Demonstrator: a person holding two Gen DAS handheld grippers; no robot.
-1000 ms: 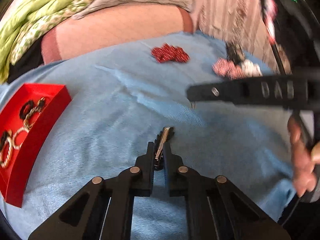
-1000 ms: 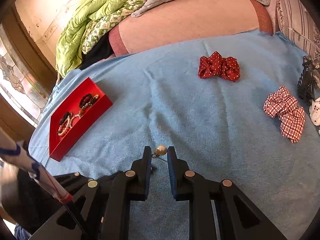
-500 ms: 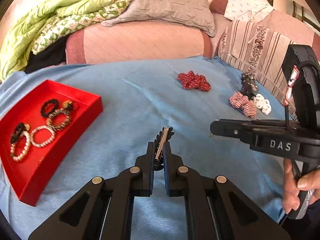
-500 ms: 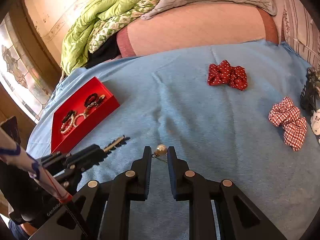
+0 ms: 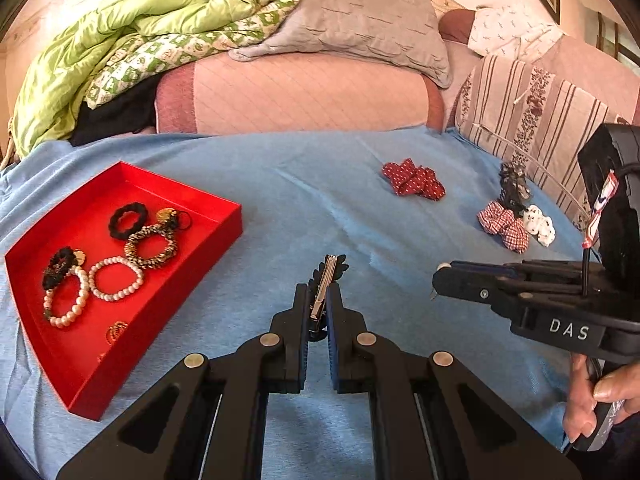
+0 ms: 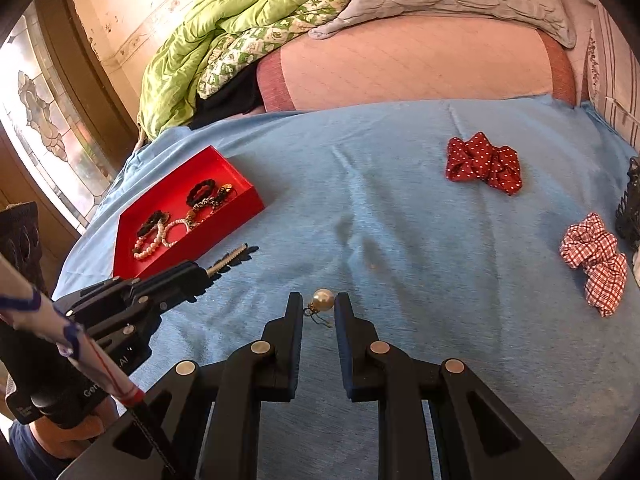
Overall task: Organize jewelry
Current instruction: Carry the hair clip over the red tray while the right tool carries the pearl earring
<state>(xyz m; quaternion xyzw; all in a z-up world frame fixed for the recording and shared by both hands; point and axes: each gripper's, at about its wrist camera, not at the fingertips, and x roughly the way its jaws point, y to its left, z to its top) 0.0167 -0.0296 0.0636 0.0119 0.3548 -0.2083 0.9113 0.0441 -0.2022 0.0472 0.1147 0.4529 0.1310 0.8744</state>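
My left gripper is shut on a metal hair clip with a black trim and holds it above the blue cloth. It also shows in the right wrist view, with the clip sticking out. My right gripper is shut on a pearl earring; in the left wrist view it is to the right. A red tray at left holds bracelets and hair ties; it shows in the right wrist view too.
On the blue cloth lie a red dotted scrunchie, a red checked scrunchie and a black claw clip. A white scrunchie lies beside them. A pink bolster, pillows and a green quilt lie behind.
The left gripper has tilted up and drawn back with the clip; the tray has come fully into its view. The right gripper has held its earring and turned slightly right.
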